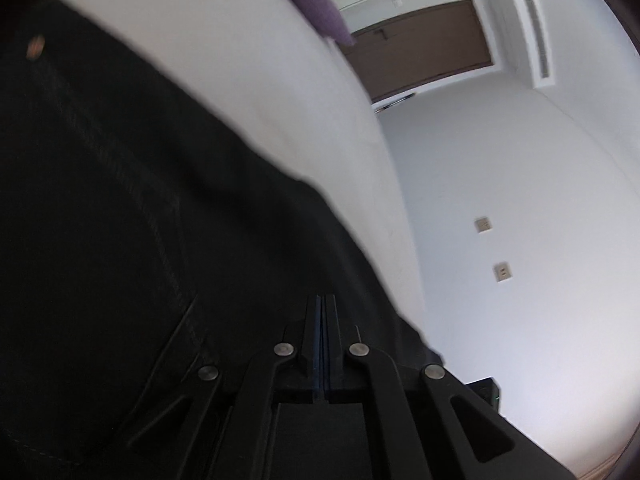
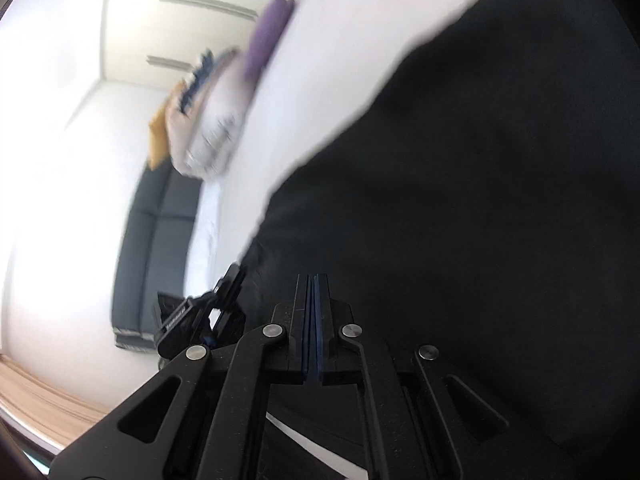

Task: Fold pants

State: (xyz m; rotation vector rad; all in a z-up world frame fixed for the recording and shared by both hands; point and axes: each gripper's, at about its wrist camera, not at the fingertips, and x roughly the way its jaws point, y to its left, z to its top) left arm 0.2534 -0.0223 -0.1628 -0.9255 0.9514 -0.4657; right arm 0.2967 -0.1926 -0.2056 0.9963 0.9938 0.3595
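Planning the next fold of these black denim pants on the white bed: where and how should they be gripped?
Grip the black denim pants along the straight outer edge where dark cloth meets the white bed, coming in from the bed side, flat. That edge is thin and exposed. Both the left gripper and right gripper show shut jaws; cloth between them cannot be confirmed.

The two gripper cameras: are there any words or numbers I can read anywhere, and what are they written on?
No text can be read in either view.
Left gripper body, right wrist view: a small white label, too blurred to read.
Black pants: a copper rivet and stitching, no label or brand visible.
Wall plates and brown door: no writing visible.
Pillows: only blurred patterns.
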